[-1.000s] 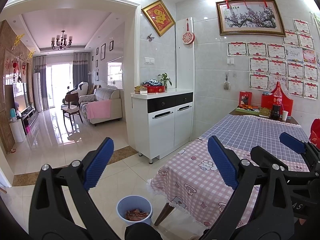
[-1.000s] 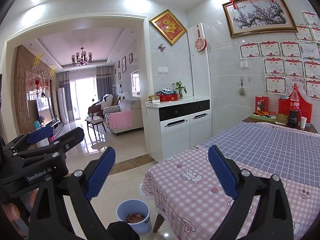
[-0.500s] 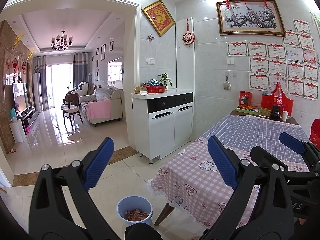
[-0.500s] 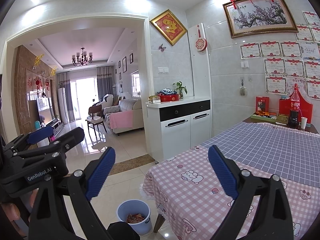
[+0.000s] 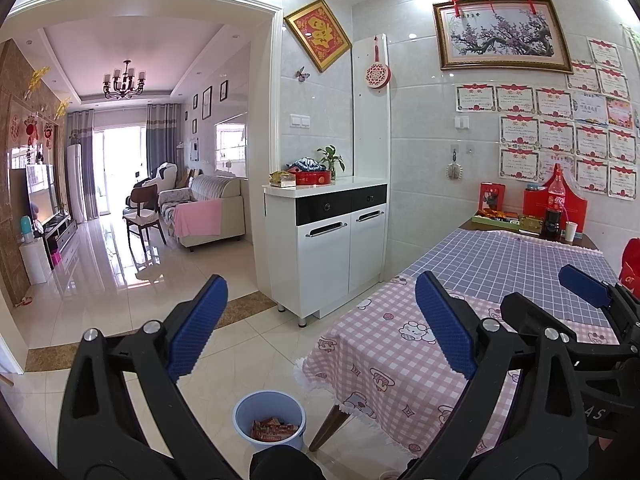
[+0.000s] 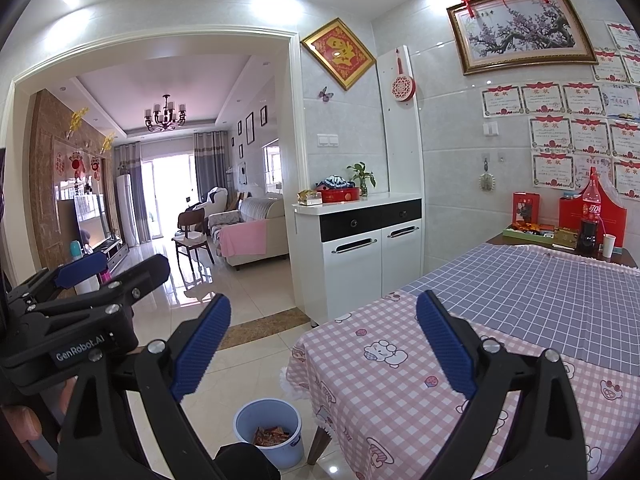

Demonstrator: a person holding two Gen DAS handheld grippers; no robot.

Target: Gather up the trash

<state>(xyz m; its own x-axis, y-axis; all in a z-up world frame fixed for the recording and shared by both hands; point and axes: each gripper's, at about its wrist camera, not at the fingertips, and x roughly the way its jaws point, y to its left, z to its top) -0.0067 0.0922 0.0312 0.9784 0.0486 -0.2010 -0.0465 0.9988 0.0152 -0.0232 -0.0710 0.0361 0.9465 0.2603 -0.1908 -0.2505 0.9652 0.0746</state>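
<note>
Jaws on both grippers stand wide apart, nothing between them. Left gripper (image 5: 320,328) and right gripper (image 6: 322,334) are held level, side by side, both pointing over the near corner of the table (image 5: 400,364) toward the cabinet (image 5: 324,248). Bin (image 5: 269,420) sits on the floor tiles just left of the table's near leg, below and slightly left of centre in each gripper's gap; wrappers (image 5: 274,429), red and orange, lie in its bottom. Round bin, so no long axis to align to; the wrappers are too jumbled to read one. Judgement: the bin lies straight down and ahead of both grippers, roughly equal reach, the left one perhaps a touch nearer since it is on the bin's side of the table. No loose trash shows on the checked cloth near the bin; clutter at the table's far end (bottle (image 6: 591,216), cup, boxes) is too small to call trash or not. Left view shows the right gripper out at its right edge, over the cloth; right view shows the left gripper at its left edge, over open floor, with fingers of a hand (image 6: 18,428) under it.
</note>
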